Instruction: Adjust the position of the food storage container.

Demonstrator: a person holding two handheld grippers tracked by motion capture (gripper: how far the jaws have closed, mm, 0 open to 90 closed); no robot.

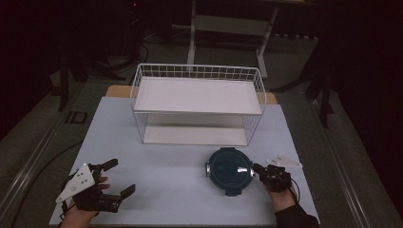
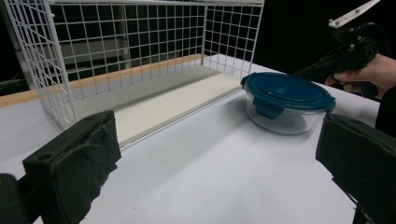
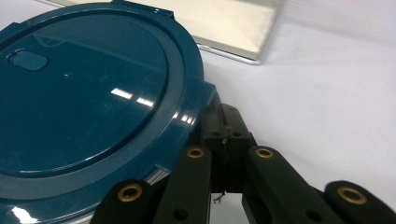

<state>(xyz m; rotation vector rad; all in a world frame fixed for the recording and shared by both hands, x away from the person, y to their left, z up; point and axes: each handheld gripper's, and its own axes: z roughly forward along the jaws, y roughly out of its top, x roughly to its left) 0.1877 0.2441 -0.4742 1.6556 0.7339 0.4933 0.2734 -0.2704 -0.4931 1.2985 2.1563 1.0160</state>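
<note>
White table (image 1: 157,175) is carrying everything I am working with, and I am going down by size. Across its far edge the wire basket (image 1: 197,102) is standing with its open side facing me and a pale board lying on its floor. Nearer my edge, toward the right corner, the container (image 1: 231,169) is sitting flat: a clear bowl under a dark teal lid (image 3: 84,88) with clips around its rim.

My right gripper (image 1: 259,169) is resting against the container's right side, jaws pressed together with nothing pinched between them, tips touching the lid's rim beside a clip. My left gripper (image 1: 119,179) is waiting near the left corner of my edge, well apart from the container, jaws spread wide and empty.

I am judging that I am nudging the container toward the basket, and that is where trouble is lurking. Closed tips are giving me one narrow contact point, off the container's middle, so it may be spinning rather than travelling straight. The tips are also riding high on the rim, so they may be slipping up over the lid or catching the clip and popping it. If the container is turning as it goes, it may be striking the basket's front wire or board edge and stopping short.
</note>
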